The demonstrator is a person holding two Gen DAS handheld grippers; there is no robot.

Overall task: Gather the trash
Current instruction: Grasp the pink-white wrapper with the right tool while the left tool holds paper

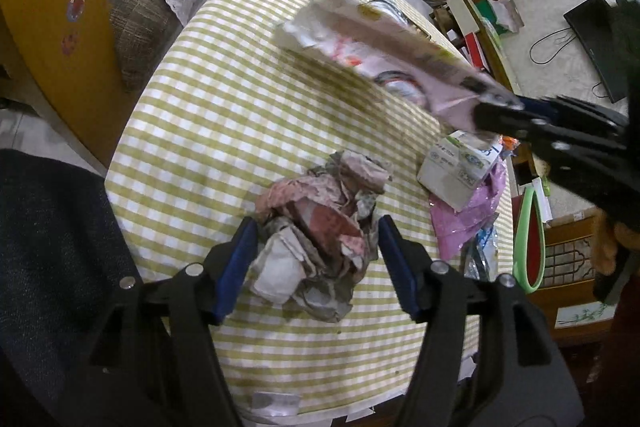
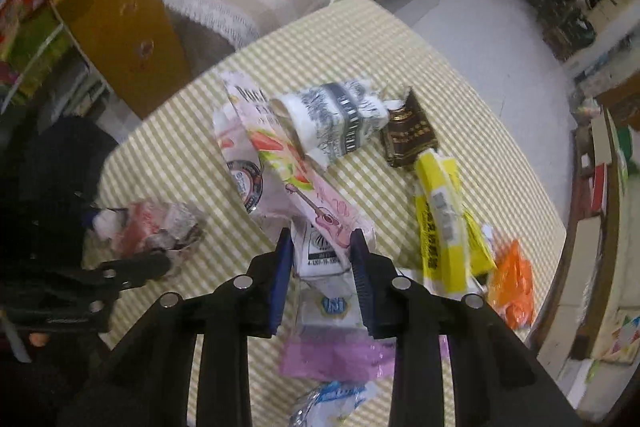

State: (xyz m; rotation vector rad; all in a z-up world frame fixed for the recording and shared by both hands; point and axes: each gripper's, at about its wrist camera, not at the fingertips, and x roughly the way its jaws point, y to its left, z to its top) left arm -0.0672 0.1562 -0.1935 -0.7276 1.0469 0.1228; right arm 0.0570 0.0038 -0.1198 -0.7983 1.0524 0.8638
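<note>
While your right gripper (image 2: pixel 320 247) clamps the pink snack wrapper (image 2: pixel 308 187) clear of the counter (image 1: pixel 192 99), your left gripper (image 1: pixel 316 263) stands open astride the crumpled paper wad (image 1: pixel 320 223). Next: close on it.

Dim indoor light, motion blur, fisheye-warped edges.
</note>
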